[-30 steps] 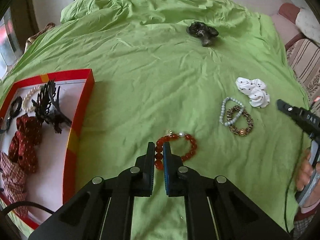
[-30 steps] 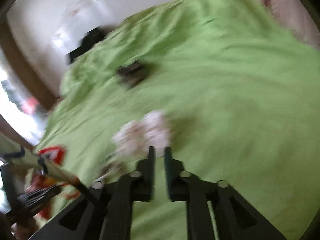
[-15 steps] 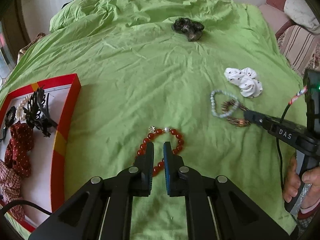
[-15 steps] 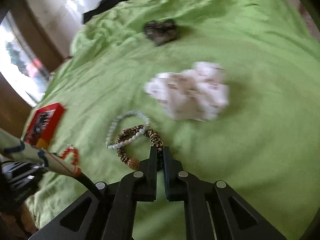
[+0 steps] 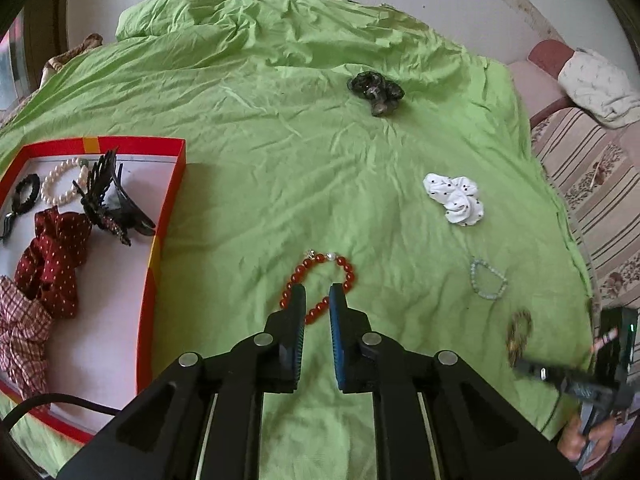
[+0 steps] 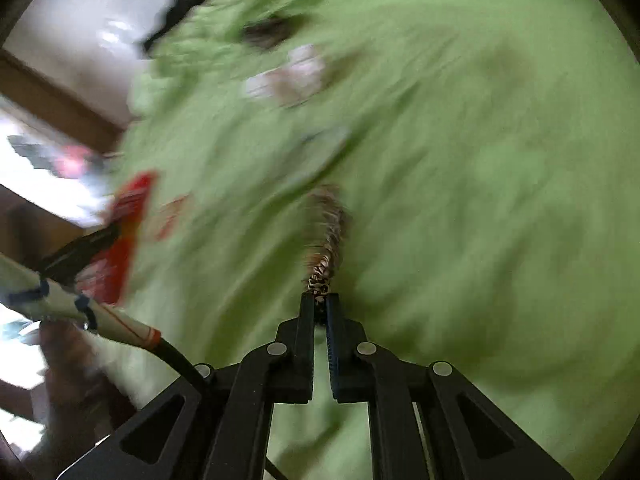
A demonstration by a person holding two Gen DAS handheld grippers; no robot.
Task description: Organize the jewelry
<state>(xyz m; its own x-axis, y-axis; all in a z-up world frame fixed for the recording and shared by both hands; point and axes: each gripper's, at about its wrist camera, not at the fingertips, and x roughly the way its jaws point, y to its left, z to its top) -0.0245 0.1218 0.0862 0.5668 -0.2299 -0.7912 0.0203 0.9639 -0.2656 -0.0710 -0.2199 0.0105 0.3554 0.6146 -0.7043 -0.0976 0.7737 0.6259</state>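
My left gripper (image 5: pixel 317 294) is open a little, its fingers on either side of the near arc of a red bead bracelet (image 5: pixel 320 286) lying on the green bedsheet (image 5: pixel 280 140). My right gripper (image 6: pixel 320 304) is shut on a brown patterned bracelet (image 6: pixel 326 240) and holds it off the sheet; that view is blurred. The brown bracelet (image 5: pixel 519 330) and right gripper (image 5: pixel 520 364) also show at the lower right of the left wrist view. A pale blue bead bracelet (image 5: pixel 488 280) lies alone on the sheet.
A red-rimmed tray (image 5: pixel 160 232) at the left holds a pearl bracelet (image 5: pixel 60 182), a black claw clip (image 5: pixel 108 200), red scrunchies (image 5: pixel 52 256) and a black hair tie (image 5: pixel 26 194). A white dotted scrunchie (image 5: pixel 456 198) and a dark scrunchie (image 5: pixel 376 88) lie farther off. A striped sofa (image 5: pixel 592 184) stands at the right.
My right gripper closed on the brown bracelet and lifted it away from the pale blue one, swinging fast. My left gripper moved forward over the red bracelet and opened slightly.
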